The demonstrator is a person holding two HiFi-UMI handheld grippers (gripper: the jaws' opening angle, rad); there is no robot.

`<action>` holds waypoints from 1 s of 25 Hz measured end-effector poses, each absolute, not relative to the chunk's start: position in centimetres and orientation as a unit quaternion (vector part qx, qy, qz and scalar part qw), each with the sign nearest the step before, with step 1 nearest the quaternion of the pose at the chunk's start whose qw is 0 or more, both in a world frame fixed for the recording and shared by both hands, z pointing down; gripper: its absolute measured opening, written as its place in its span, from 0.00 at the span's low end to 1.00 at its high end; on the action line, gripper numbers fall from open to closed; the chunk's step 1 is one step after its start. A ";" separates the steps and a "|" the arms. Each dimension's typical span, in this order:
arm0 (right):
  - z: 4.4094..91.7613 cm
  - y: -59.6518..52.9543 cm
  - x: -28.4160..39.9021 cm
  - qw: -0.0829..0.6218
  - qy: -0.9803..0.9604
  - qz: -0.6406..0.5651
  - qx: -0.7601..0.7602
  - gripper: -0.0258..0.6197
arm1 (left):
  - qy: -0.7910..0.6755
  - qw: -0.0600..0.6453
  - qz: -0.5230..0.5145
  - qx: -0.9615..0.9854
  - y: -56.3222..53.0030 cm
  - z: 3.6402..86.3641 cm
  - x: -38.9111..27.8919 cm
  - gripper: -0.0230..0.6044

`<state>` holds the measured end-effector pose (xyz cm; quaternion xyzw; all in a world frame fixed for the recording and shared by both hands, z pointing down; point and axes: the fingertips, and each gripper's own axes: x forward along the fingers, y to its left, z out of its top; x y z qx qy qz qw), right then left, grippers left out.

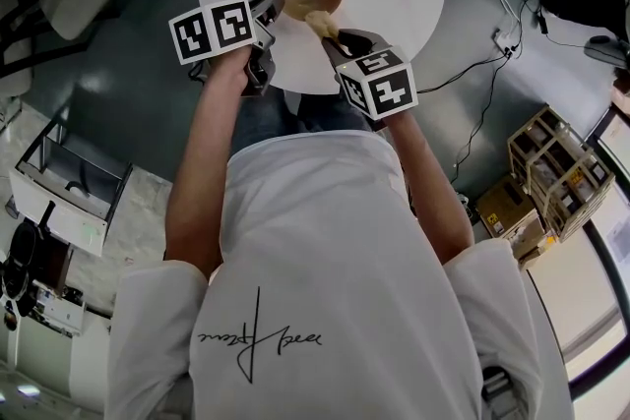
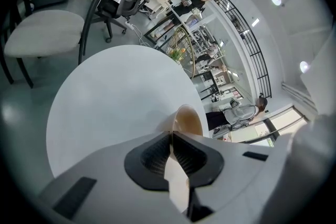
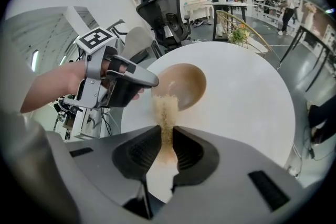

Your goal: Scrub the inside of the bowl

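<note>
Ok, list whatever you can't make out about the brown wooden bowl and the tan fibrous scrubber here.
- The bottom of the brown wooden bowl: in the left gripper view, the left gripper covers all but the far rim with its own body.
- Whether the tan fibrous scrubber, held in the right gripper, touches the bowl's inside: the right gripper view lines its tip up with the rim, and the head view is too small.

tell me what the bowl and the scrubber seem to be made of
The bowl looks like wood: warm brown, smooth, with a dull sheen inside. The scrubber clamped in the right tool looks like loofah or another plant fibre: pale tan, coarse and stringy; which fibre is unclear.
</note>
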<state>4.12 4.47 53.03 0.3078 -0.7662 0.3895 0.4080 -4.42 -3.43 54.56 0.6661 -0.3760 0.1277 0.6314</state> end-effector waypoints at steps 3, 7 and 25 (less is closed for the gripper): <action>53.1 4.1 4.8 0.412 -0.766 0.388 0.304 0.17 | -0.376 0.632 0.126 0.665 -3.6 54.6 -4.3 0.07; 53.1 3.7 5.5 0.419 -0.766 0.383 0.302 0.17 | -0.377 0.624 0.136 0.671 -3.7 54.5 -4.4 0.07; 53.0 2.5 6.5 0.446 -0.778 0.349 0.272 0.17 | -0.378 0.620 0.145 0.672 -3.7 54.5 -4.8 0.07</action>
